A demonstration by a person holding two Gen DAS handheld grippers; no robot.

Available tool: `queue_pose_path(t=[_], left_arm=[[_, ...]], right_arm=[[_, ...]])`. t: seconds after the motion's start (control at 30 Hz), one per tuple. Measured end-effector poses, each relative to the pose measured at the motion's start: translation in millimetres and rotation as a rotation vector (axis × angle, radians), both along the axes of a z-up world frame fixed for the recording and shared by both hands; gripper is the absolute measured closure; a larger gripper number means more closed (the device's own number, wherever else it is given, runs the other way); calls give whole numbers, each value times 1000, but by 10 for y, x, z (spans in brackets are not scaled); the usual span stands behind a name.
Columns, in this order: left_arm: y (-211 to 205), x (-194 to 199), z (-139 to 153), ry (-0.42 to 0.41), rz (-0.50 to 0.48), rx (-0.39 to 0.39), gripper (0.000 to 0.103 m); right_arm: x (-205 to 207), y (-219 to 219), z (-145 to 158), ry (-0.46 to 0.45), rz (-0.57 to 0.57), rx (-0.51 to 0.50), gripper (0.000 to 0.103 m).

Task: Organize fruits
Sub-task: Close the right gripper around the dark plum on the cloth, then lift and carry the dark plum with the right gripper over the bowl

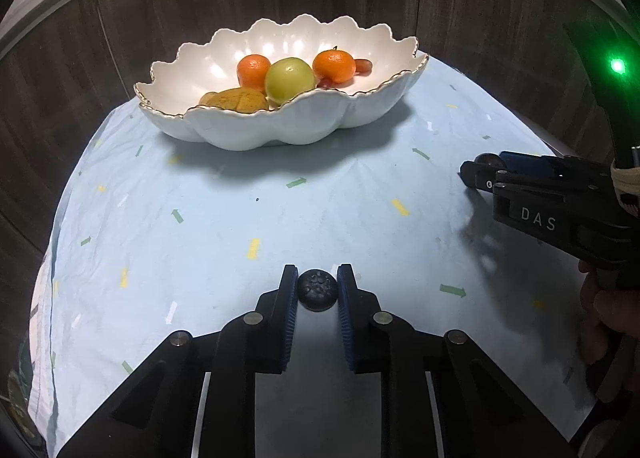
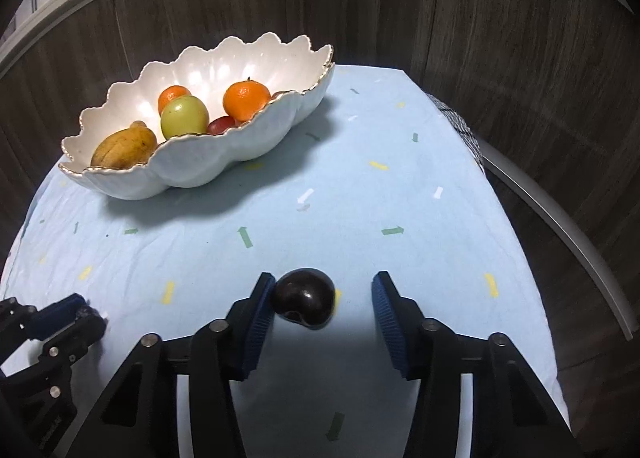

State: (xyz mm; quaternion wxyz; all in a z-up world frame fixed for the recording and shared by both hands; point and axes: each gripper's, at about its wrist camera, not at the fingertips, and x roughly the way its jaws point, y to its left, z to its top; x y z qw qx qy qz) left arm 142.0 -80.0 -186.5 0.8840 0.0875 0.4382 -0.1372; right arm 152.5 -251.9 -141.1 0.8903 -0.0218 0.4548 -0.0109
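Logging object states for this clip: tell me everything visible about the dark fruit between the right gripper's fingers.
The dark plum is round, glossy and near-black with a maroon sheen, showing a pale highlight. It lies on the light blue tablecloth, outside the white scalloped bowl. The right gripper straddles it with jaws wide: the left finger pad touches its side, the right pad stands well clear. It is not clamped.

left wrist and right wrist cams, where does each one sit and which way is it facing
Left wrist: on the left gripper, facing the bowl; its fingers flank a dark bumpy fruit; right gripper and a hand at right.
Right wrist: on the right gripper, open around a dark plum; left gripper at lower left.
Shared: bowl, cloth, both grippers.
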Motion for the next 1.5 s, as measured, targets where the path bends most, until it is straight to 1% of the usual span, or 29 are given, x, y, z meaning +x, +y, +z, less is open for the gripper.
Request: queue_pose_path(t=[0.03, 0.1, 0.43, 0.6, 0.9, 1.33, 1.5], left_arm=[[0, 3, 3, 1, 0, -1, 83], [8, 6, 15, 5, 2, -5, 84], [22, 15, 121, -15, 12, -2, 85], [37, 27, 234, -36, 20, -9, 85], [99, 103, 370, -41, 53, -12, 85], [227, 334, 631, -69, 94, -22, 85], [224, 474, 731, -84, 91, -30, 85]], right_arm=[[-4, 15, 1, 0, 10, 1, 67], [-9, 48, 3, 0, 27, -1, 72], [-27, 22, 71, -8, 24, 31, 73], [-27, 29, 161, -22, 26, 53, 73], [-18, 103, 368, -52, 40, 70, 73], [125, 176, 683, -104, 59, 73, 73], [235, 181, 777, -122, 63, 72, 73]])
